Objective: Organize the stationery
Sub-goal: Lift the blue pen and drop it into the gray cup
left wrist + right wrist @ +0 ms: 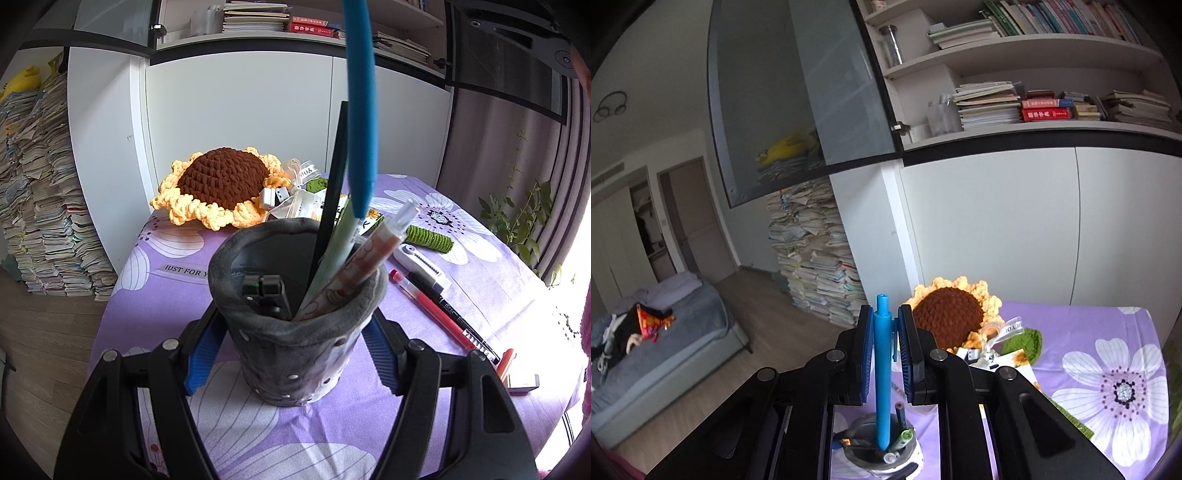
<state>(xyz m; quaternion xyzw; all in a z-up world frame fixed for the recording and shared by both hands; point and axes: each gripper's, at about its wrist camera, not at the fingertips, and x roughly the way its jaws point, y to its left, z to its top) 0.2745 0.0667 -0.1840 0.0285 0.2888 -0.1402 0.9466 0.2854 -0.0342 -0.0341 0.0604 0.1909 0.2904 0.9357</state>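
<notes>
A grey felt pen holder (295,350) stands on the purple flowered cloth, and my left gripper (295,321) is shut on it, one blue pad on each side. Inside it lean an orange-patterned pen (369,258), a pale green pen (340,240), a black stick (332,195) and a black clip (266,291). My right gripper (886,332) is shut on a blue pen (881,369), which it holds upright. The blue pen (360,110) comes down from above, its tip among the tops of the pens in the holder (862,459).
On the cloth right of the holder lie a red pen (432,310), a black pen (454,314), a white correction tape (421,266), a green crocheted roll (428,238) and an orange item (506,363). A crocheted sunflower (221,184) sits at the back edge. White cupboards and bookshelves stand behind.
</notes>
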